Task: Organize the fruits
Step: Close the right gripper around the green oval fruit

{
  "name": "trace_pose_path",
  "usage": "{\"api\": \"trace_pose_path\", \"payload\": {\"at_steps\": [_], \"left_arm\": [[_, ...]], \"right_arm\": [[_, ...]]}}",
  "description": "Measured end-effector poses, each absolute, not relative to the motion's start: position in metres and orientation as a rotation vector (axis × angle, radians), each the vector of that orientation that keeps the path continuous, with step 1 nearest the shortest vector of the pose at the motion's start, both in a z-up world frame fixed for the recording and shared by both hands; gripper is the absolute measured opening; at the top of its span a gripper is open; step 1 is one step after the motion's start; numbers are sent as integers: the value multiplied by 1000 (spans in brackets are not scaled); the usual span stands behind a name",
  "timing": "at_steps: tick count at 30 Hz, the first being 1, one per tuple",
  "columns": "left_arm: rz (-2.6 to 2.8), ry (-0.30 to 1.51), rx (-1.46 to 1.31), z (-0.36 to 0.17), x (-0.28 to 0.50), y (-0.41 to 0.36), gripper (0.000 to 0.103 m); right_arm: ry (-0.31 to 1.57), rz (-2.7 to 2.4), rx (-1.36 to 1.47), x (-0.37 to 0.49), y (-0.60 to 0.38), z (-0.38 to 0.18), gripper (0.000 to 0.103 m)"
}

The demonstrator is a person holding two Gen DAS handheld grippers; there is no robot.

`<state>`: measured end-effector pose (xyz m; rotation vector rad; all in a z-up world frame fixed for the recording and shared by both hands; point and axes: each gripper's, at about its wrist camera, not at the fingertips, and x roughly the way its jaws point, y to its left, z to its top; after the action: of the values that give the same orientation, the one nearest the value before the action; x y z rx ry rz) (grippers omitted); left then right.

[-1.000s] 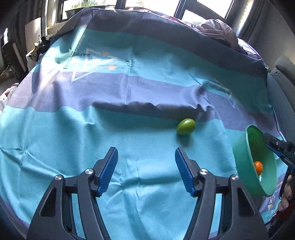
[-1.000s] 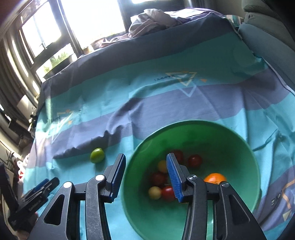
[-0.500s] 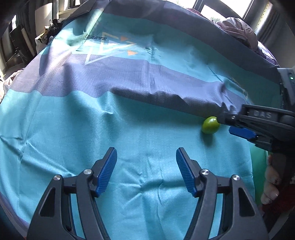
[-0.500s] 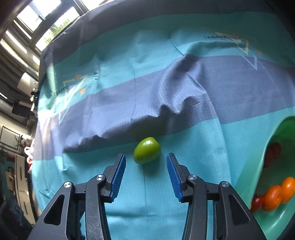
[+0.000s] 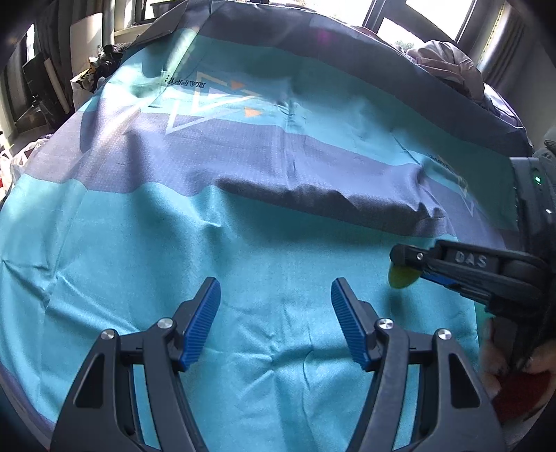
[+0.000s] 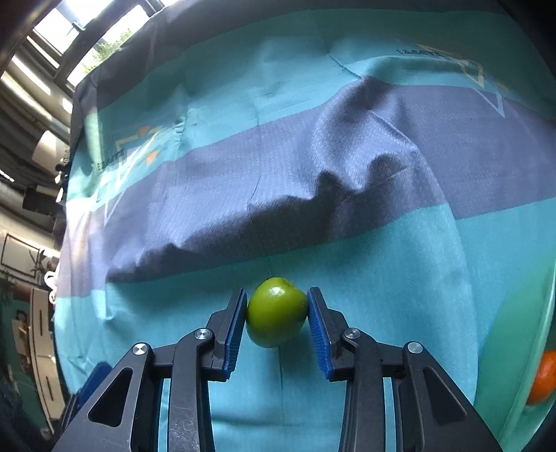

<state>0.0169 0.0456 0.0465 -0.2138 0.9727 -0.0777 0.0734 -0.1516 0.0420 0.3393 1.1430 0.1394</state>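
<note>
Blue-ribbed pads of the right gripper [image 6: 277, 314] are closing on the green fruit [image 6: 277, 311] — both are pressing its sides while it is sitting on the turquoise band of the striped cloth [image 6: 382, 278]. To the left of the fruit, the left gripper [image 5: 275, 307] is hovering over bare cloth with its jaws spread wide and nothing between them. On the other side of the fruit, at the right edge of the right wrist view, the green bowl [image 6: 514, 330] is showing only its rim, with an orange fruit [image 6: 544, 377] sitting inside. Just beyond the green fruit a dark ridge of rumpled fabric is running across the cloth — farther still, bright windows [image 5: 417, 14] are lighting the room.
</note>
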Motion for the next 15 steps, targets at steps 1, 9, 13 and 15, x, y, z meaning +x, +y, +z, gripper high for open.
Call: {"api": "trace_pose_path", "payload": {"at_steps": [1, 9, 13, 15], "left_arm": [[-83, 979, -216, 45, 17, 45, 66], [-115, 987, -217, 44, 13, 39, 66], [-124, 995, -222, 41, 12, 38, 65], [-136, 1000, -225, 41, 12, 36, 65]], "right_arm": [[1149, 168, 338, 65, -152, 44, 37], [1208, 309, 268, 9, -148, 38, 37], [1209, 256, 218, 11, -143, 32, 38], [1210, 256, 228, 13, -145, 30, 37]]}}
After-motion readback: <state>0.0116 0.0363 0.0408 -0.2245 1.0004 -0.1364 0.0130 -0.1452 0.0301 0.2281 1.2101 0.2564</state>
